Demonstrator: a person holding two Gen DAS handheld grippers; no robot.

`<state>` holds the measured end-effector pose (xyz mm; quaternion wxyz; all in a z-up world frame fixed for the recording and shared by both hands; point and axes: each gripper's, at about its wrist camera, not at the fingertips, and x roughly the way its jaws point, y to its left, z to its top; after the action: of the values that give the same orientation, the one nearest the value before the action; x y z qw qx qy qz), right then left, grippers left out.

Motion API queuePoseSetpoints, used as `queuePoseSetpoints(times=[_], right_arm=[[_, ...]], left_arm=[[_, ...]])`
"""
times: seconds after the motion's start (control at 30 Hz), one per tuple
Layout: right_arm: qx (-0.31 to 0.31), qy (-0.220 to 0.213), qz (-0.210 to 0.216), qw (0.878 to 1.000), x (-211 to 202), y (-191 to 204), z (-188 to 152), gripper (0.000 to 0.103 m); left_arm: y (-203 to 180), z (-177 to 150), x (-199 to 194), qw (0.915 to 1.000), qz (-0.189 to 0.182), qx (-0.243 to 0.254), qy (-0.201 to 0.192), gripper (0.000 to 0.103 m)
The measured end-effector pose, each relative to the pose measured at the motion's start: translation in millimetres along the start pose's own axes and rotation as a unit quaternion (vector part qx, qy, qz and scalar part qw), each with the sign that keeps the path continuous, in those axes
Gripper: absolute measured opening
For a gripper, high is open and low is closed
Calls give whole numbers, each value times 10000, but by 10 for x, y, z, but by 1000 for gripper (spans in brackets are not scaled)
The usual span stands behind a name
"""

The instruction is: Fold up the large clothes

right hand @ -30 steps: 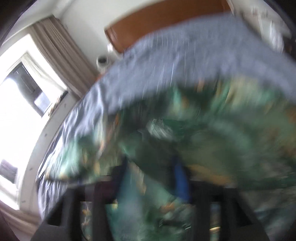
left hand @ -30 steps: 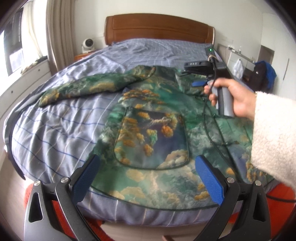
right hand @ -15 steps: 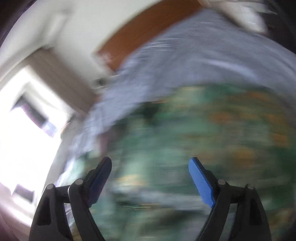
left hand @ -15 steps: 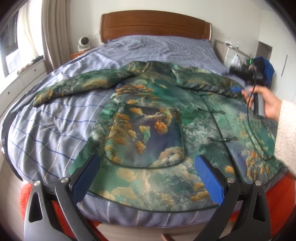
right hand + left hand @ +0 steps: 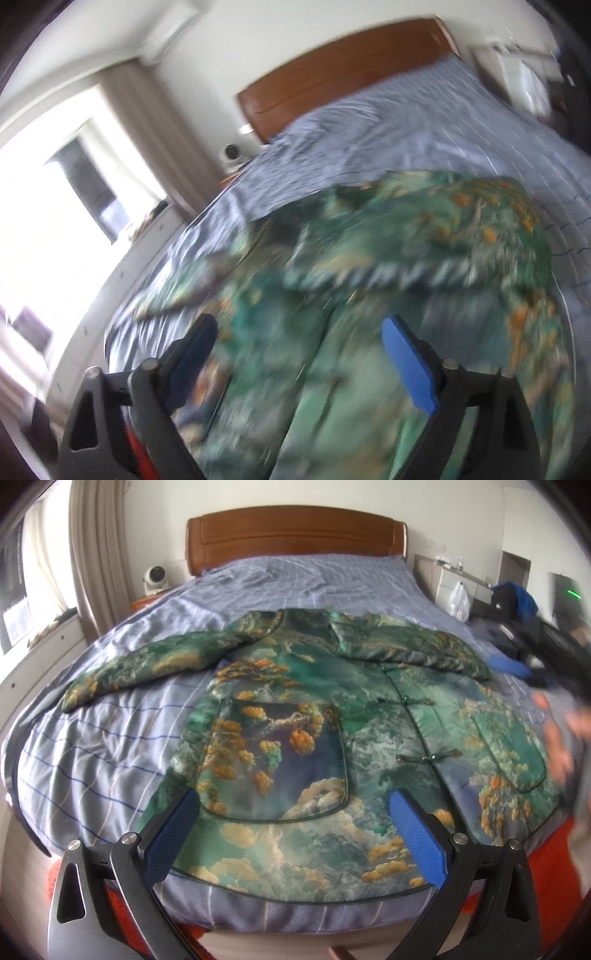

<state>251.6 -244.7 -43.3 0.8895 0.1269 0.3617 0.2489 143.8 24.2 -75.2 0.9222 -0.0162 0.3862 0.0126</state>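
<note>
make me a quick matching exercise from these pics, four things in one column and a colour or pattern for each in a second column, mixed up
Things:
1. jacket
2. headboard
3. bedsheet
4. left hand-held gripper pads

Colours or patterns:
A. reddish-brown wood
B. solid blue
C. green with orange clouds and trees
D. pale lilac with thin stripes

Pairs: 1-C, 2-A, 3-D, 4-B

Jacket (image 5: 295, 738) lies on bed (image 5: 92, 746), headboard (image 5: 295, 535) behind

Both tongs gape wide with nothing between them: left tongs (image 5: 295, 834), right tongs (image 5: 306, 358).
</note>
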Motion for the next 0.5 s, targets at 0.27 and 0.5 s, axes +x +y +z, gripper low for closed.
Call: queuePoseSetpoints(times=[0.27,0.5], right_arm=[[-1194,216,-1026,9873,-474,435,-1022,98],[-1368,336,-1370,9805,-666,483,-1530,98]], left_arm=[[-141,-9,-34,9999,0,166,-44,102],[-219,-16,-20,9998,-64,190,38,102]])
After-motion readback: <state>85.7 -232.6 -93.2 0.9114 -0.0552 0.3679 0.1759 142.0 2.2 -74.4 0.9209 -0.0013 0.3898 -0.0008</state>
